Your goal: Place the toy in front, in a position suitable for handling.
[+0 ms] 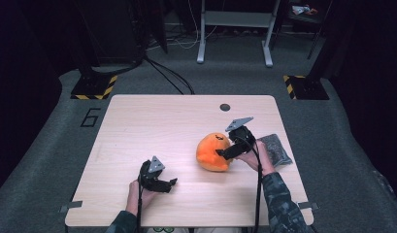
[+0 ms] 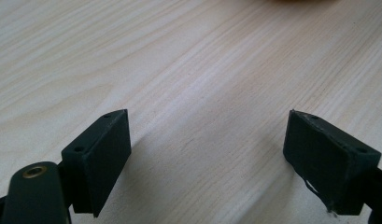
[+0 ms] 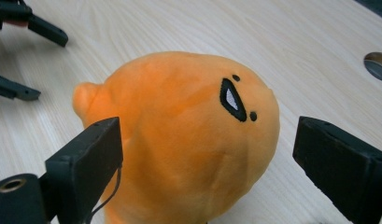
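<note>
Resting low over the near left part of the pale wood-grain desk (image 1: 152, 121), the left hand-held gripper (image 1: 163, 185) is kept with its jaws spread wide and nothing between them, bare desk alone being seen between its black pads (image 2: 104, 158); it is judged to be parked there so that it stays out of the way while the other hand works. Further right, just right of the middle of the desk, the round orange plush toy with a stitched black face (image 1: 214, 151) is seen sitting upright on the desk, with one small nub sticking out at its side. The right hand-held gripper (image 1: 224, 152) is held against the toy's right flank, and in the right gripper view its jaws stand apart on either side of the soft body (image 3: 188, 140), the pads not pressing into it; the toy is therefore judged to be set down and carried by the desk, not by the grip. At the right edge, behind the right hand, a dark speckled flat pouch (image 1: 276, 148) is laid. A small round dark cable hole (image 1: 225, 107) is cut near the far edge of the desk. Around it, grey carpeted floor (image 1: 50, 145), black-and-yellow striped base plates (image 1: 95, 86) and a white metal frame (image 1: 235, 29) are seen in a dim room.
</note>
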Demonstrator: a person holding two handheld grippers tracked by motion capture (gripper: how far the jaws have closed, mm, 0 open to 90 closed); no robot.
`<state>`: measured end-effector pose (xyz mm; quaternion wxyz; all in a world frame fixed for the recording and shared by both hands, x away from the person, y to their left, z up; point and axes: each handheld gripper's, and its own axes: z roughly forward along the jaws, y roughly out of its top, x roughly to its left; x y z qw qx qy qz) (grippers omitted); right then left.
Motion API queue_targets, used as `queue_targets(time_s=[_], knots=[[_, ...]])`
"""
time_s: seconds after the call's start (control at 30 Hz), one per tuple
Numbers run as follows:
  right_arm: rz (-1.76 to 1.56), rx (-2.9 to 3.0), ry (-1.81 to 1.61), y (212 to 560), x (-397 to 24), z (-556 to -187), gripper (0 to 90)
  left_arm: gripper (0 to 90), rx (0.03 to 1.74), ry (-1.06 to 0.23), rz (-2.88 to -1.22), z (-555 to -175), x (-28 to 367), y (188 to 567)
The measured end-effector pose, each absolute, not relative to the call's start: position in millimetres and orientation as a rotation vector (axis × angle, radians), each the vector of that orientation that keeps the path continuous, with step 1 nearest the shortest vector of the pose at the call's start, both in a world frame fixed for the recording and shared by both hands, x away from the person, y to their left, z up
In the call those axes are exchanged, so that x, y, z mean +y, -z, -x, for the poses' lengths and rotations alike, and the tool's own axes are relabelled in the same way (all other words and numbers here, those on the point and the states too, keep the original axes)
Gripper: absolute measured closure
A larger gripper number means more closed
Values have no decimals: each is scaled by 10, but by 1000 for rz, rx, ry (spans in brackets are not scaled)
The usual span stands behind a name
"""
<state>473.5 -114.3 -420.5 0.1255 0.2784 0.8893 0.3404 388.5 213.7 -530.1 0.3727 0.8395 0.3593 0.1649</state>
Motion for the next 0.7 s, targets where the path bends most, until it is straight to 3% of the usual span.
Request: queue_targets(time_s=[0.17, 0.3, 0.4, 0.6, 0.7], knots=[[-720, 2630, -962, 4278, -1079, -4818, 91, 149, 921, -422, -2151, -3885, 2136, 5301], [-668, 2683, -926, 4343, -1038, -4860, 167, 149, 921, -422, -2151, -3885, 2136, 5301], [-615, 2714, -881, 4391, -1004, -4861, 278, 149, 921, -422, -2151, -3885, 2137, 5301], [-607, 2708, -864, 4490, -987, -4808, 591, 149, 922, -423, -2151, -3884, 2136, 5301], [-638, 2686, -892, 4460, -980, -4766, 654, 149, 922, -423, -2150, -3884, 2136, 5301]])
